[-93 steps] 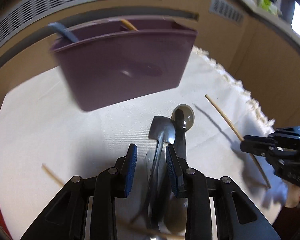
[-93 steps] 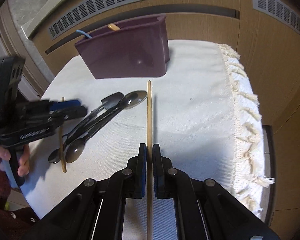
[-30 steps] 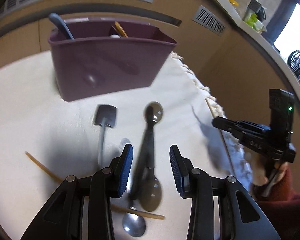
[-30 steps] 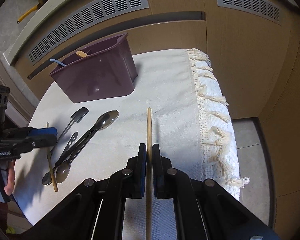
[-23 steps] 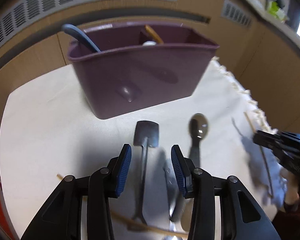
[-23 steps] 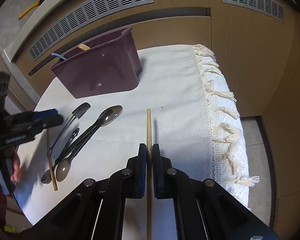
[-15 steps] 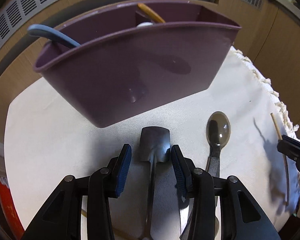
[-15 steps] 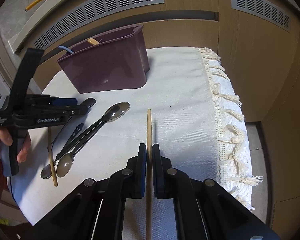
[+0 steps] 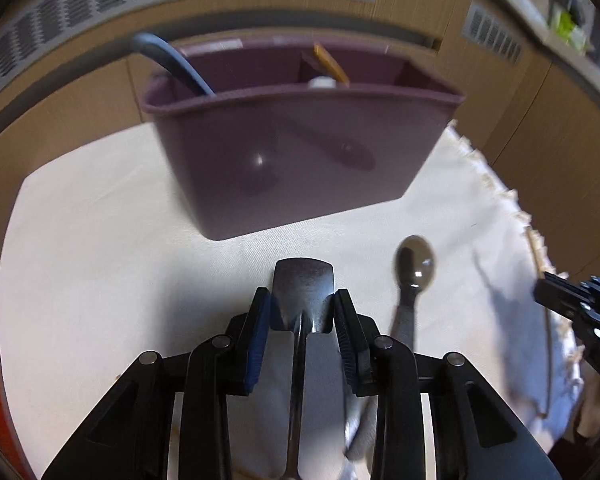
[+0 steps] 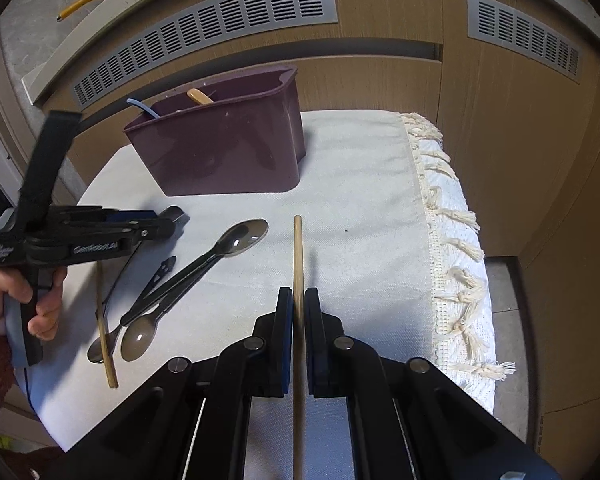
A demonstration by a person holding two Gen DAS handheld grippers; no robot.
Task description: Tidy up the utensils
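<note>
A dark flat-headed spatula [image 9: 304, 280] lies on the white cloth. My left gripper [image 9: 301, 294] straddles its head, and the jaws are closing with the pads right at its two edges. From the right wrist view the left gripper [image 10: 168, 222] reaches in from the left. My right gripper [image 10: 298, 292] is shut on a wooden chopstick [image 10: 298, 248] that points toward the purple organizer [image 10: 228, 160]. The organizer [image 9: 284, 168] holds a blue handle and a wooden one. A dark spoon [image 9: 416, 268] lies right of the spatula.
Two more spoons [image 10: 140, 340], a second chopstick [image 10: 104, 328] and a small dark utensil [image 10: 160, 272] lie at front left. The cloth's fringed edge [image 10: 452, 248] drops off on the right. Wood panels with vents stand behind. A hand [image 10: 40, 308] holds the left gripper.
My left gripper swung over the utensils, then came forward and down over the spatula head, and its jaws narrowed. The right gripper kept hold of the chopstick and barely moved.
</note>
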